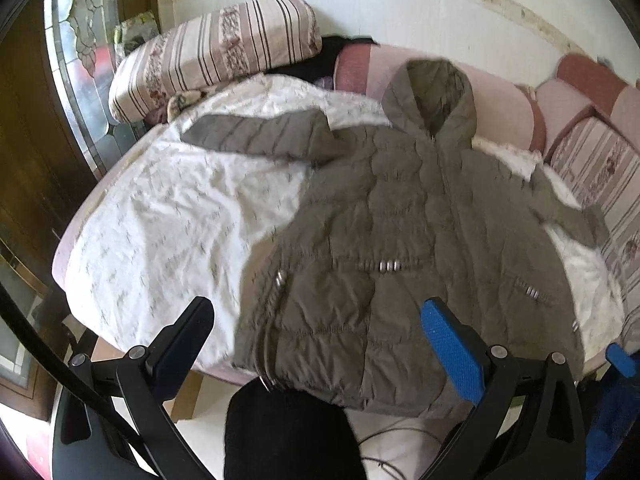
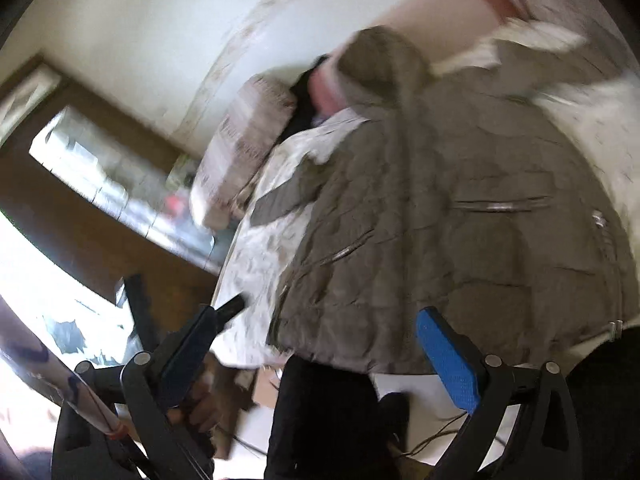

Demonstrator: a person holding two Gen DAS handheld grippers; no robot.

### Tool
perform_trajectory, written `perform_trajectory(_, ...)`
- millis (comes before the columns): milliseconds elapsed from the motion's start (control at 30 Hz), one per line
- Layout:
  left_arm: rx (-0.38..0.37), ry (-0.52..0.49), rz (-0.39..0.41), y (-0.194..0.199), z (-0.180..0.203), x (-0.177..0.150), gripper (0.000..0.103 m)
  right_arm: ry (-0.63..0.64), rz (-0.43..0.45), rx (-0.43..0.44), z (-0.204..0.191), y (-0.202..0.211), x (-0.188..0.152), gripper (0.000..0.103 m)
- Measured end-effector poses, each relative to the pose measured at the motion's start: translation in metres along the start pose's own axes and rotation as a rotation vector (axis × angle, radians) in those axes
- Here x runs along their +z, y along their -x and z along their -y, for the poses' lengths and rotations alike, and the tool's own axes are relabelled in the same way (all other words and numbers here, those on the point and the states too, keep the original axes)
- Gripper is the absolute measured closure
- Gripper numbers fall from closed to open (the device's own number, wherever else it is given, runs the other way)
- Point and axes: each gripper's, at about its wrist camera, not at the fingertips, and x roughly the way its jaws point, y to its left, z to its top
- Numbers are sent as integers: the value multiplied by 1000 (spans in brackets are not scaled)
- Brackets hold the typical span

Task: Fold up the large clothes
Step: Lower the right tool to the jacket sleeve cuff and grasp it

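Jacket (image 1: pixel 404 232) olive, quilted, hooded, spread front-up on bed (image 1: pixel 160 208); left claw (image 1: pixel 320 340) and right claw (image 2: pixel 324 344) both wide, empty

Light: soft daylight is cast evenly over the white bedsheet (image 1: pixel 168 208).
Glare: the floor at the left of the right wrist view is blown out.
Blur: the quilted jacket (image 2: pixel 460 216) is smeared by motion; the left wrist view is only slightly softened.
Edges: bent by fisheye, darkly vignetted.

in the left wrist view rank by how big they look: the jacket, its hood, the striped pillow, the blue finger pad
1. jacket
2. striped pillow
3. hood
4. blue finger pad, though it sits nearest the camera, so it looks bigger than it really is.
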Motion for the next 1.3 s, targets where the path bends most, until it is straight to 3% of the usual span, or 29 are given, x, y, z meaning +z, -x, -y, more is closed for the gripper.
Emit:
perform_trajectory(133, -42, 43, 27, 25, -15, 28, 0, -40, 133, -140, 36, 35, 26, 4)
perform_trajectory(267, -127, 79, 39, 46, -28, 48, 0, -101, 268, -189, 55, 82, 44, 4)
perform_trajectory(433, -196, 128, 79, 72, -37, 71, 0, -107, 397, -249, 58, 135, 56, 4)
perform_trajectory(600, -195, 146, 158, 69, -30, 95, 0, -76, 472, -320, 49, 171, 66, 4)
perform_trajectory(700, -225, 107, 148, 35, -11, 109, 0, -73, 498, -361, 50, 182, 70, 4)
perform_trajectory(833, -246, 100, 48, -35, 16, 110, 0, -66, 496, -429, 64, 177, 84, 4)
perform_trajectory(1067, -142, 115, -27, -166, 58, 107, 0, -90, 466, -547, 118, 142, 143, 5)
perform_trajectory(1200, -183, 57, -190, -255, 76, 107, 1, -138, 424, -623, 166, 105, 192, 11)
perform_trajectory(1300, -110, -6, -259, -290, 80, 102, 8, -175, 380, -674, 200, 78, 219, 23)
